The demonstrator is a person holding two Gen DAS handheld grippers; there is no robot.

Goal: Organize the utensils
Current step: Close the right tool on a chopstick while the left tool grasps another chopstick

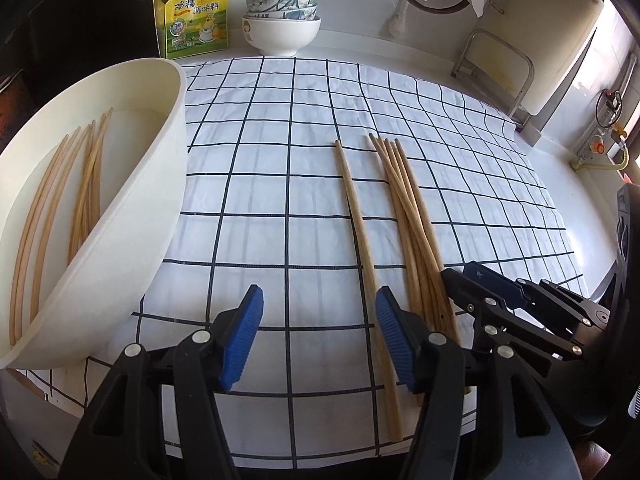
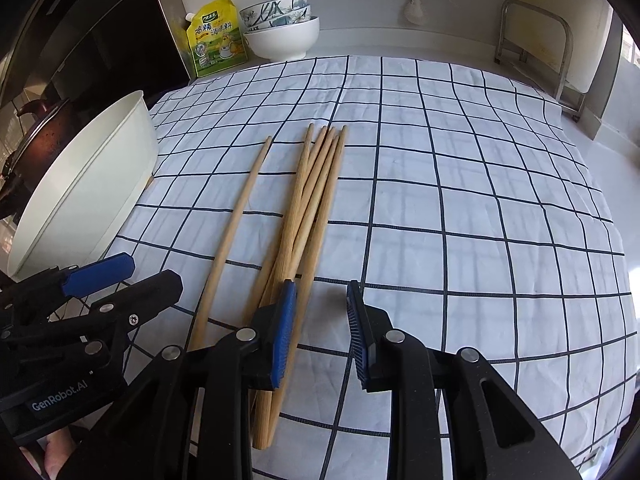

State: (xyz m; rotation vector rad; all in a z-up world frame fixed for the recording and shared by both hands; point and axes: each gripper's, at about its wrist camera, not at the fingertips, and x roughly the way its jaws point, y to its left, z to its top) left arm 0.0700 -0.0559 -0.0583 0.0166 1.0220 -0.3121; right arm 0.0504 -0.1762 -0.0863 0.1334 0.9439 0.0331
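Six chopsticks lie loose on the cloth: a single chopstick (image 1: pixel 360 236) on its own, and just beside it a bundle of five chopsticks (image 1: pixel 408 216) fanned at the far tips and crossing near the handles. The single one runs under the right pad of the left gripper (image 1: pixel 318 338), whose jaws stand released with only bare cloth between them. The right gripper (image 2: pixel 320 330) hovers with its jaws parted too, nothing pinched — the bundle passes under its left pad, not between the pads.

Left of the left jaws sits a white tub (image 1: pixel 160 184), and in it I count roughly seven more chopsticks (image 1: pixel 86 184), though they overlap and the number is unsure.

Far ahead of both jaws stands a stack of three bowls (image 1: pixel 281 20) — one plain white, two patterned blue inside it — next to a yellow seasoning pouch (image 1: pixel 196 16).

The surface is white, covered by a white cloth with a dark grid (image 1: pixel 280 160). A metal rack (image 1: pixel 496 76) stands at its far right corner.
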